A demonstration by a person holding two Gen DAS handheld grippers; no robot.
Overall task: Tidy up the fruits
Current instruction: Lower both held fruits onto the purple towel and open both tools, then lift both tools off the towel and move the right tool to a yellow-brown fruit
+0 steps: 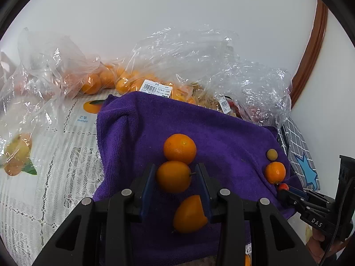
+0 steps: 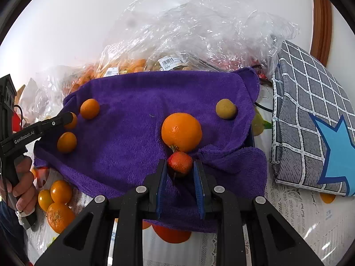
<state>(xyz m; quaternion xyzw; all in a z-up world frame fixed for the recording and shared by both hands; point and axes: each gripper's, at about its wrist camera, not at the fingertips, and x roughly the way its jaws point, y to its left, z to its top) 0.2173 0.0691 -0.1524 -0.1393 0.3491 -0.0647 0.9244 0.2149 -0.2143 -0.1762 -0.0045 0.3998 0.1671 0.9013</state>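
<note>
A purple towel [image 1: 221,133] [image 2: 133,137] lies spread on the table with fruit on it. My left gripper [image 1: 176,166] [image 2: 70,118] is shut on a small orange [image 1: 173,176], which touches a second orange [image 1: 180,148] just beyond it; a third [image 1: 190,214] lies between the fingers, closer to the camera. My right gripper [image 2: 180,161] [image 1: 283,190] is shut on a small red fruit [image 2: 180,163] [image 1: 283,186], low over the towel's right part. A bigger orange [image 2: 181,132] [image 1: 275,173] sits right behind it, and a greenish-brown fruit [image 2: 226,109] [image 1: 272,154] farther back.
Clear plastic bags [image 1: 188,62] [image 2: 199,28] of oranges and other fruit are heaped behind the towel. A grey checked cloth with a blue star [image 2: 310,115] lies to the right. Loose oranges [image 2: 60,201] rest on the lace tablecloth [image 1: 55,166] by a hand [image 2: 24,190].
</note>
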